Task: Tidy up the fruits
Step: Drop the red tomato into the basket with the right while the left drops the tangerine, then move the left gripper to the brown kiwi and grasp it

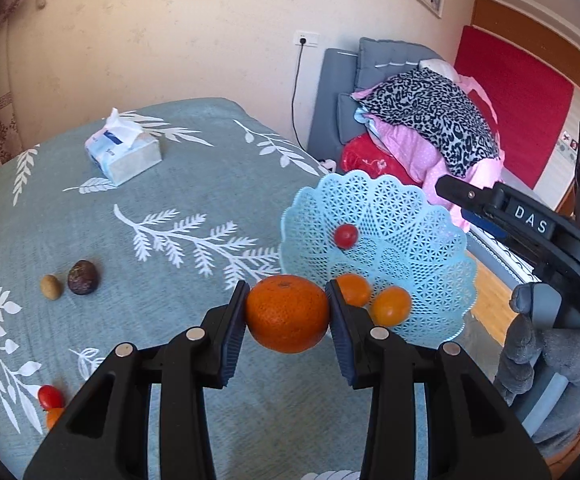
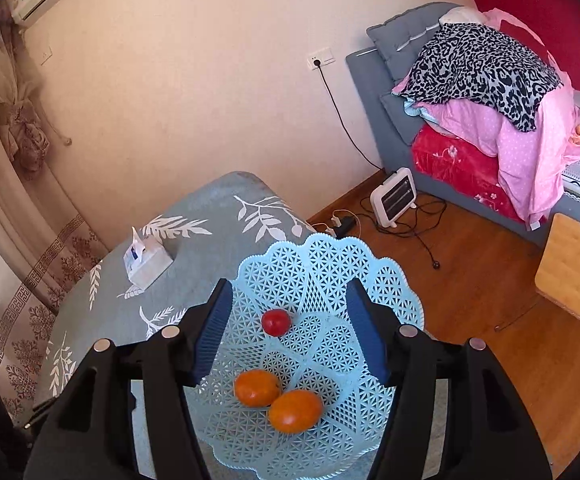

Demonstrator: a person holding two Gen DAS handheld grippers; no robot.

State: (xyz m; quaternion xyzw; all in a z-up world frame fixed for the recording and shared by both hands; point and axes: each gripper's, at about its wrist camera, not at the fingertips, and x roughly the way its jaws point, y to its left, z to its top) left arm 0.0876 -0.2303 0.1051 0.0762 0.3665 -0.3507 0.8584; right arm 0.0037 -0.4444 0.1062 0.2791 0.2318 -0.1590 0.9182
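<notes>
While the left tool [image 1: 287, 310] clamps an orange [image 1: 287, 313], stem dimple up and wider than tall, just short of the basket [image 1: 422, 272], the right tool [image 2: 290, 328] hangs with jaws apart over the basket's tomato [image 2: 275, 322] and two small oranges [image 2: 296, 410].

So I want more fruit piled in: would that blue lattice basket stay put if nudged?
Probably not: the basket looks like thin, light openwork plastic, so it may slide on the cloth. Its edge seems past the cloth's corner, so it might tip.
</notes>
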